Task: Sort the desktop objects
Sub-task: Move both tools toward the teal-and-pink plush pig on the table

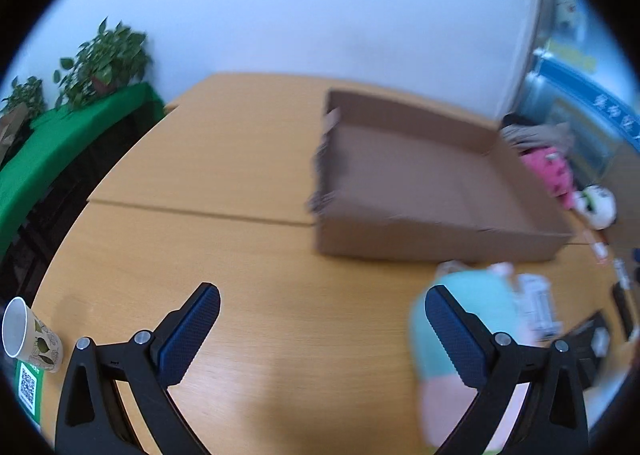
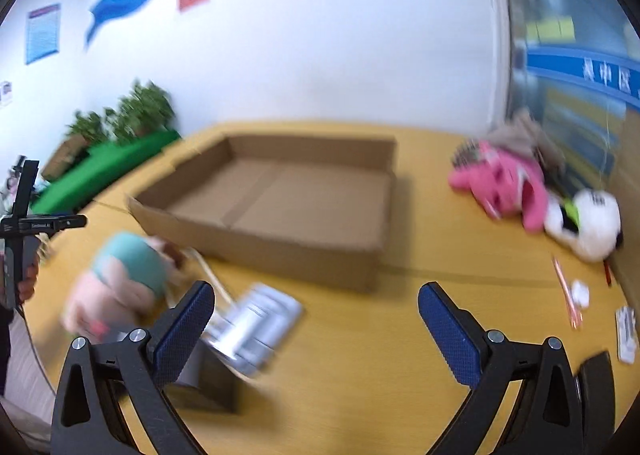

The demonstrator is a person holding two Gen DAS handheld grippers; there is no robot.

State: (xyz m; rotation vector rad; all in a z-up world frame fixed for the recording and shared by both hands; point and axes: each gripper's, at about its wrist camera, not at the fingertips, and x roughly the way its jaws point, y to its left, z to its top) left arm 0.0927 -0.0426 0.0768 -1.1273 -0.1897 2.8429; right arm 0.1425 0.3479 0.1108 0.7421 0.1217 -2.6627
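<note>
A shallow cardboard box (image 2: pixel 276 211) lies open and empty on the wooden table (image 2: pixel 360 355), toward its far side. Near its front left corner rests a teal-and-pink plush toy (image 2: pixel 124 275), with a blurred silver package (image 2: pixel 256 323) just beside it. A pink plush (image 2: pixel 500 183) and a white plush (image 2: pixel 584 223) lie far right. The left gripper (image 1: pixel 322 329) and the right gripper (image 2: pixel 316 325) both hover with fingers spread apart, holding nothing.
</note>
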